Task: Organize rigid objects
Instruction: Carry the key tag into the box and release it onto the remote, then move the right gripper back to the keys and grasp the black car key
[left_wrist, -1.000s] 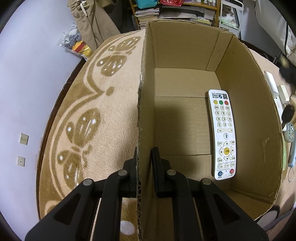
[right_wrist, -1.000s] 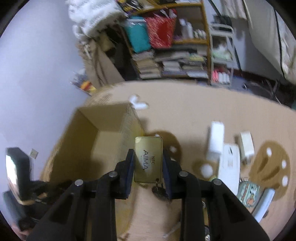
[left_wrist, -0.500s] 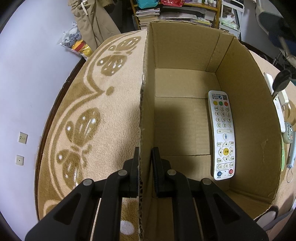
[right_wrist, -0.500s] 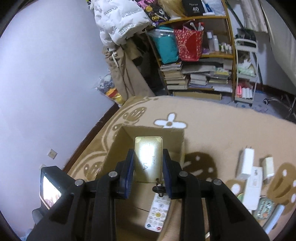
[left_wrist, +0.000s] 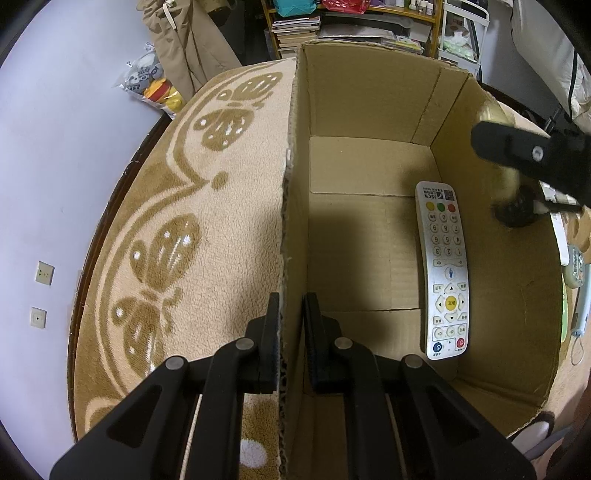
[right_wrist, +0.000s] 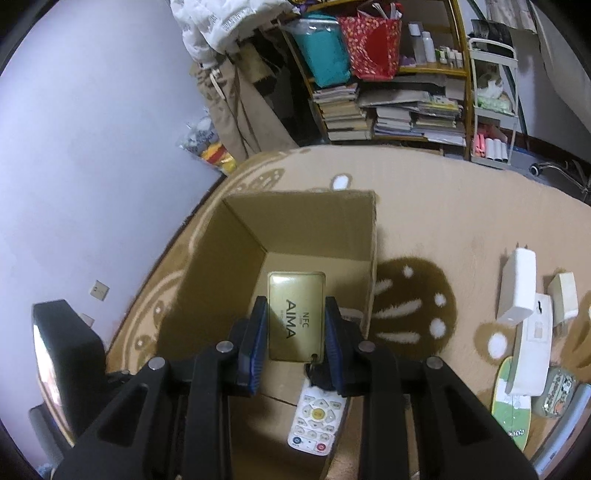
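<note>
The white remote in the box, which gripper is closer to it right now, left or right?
Right. The right gripper, clamping the gold card, hangs just above the remote inside the cardboard box. The left gripper pinches the box's opposite wall, across the floor from the remote.

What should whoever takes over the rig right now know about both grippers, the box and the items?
Left gripper: shut on the near wall of the cardboard box, steadying it.
Right gripper: shut on the gold AIMA card, held over the open box.
Done: white remote lies flat on the box floor, along the right wall.
Left: release the card into the box, then likely fetch the items on the rug to the right: white adapter, small white plug and the others beside them.
</note>
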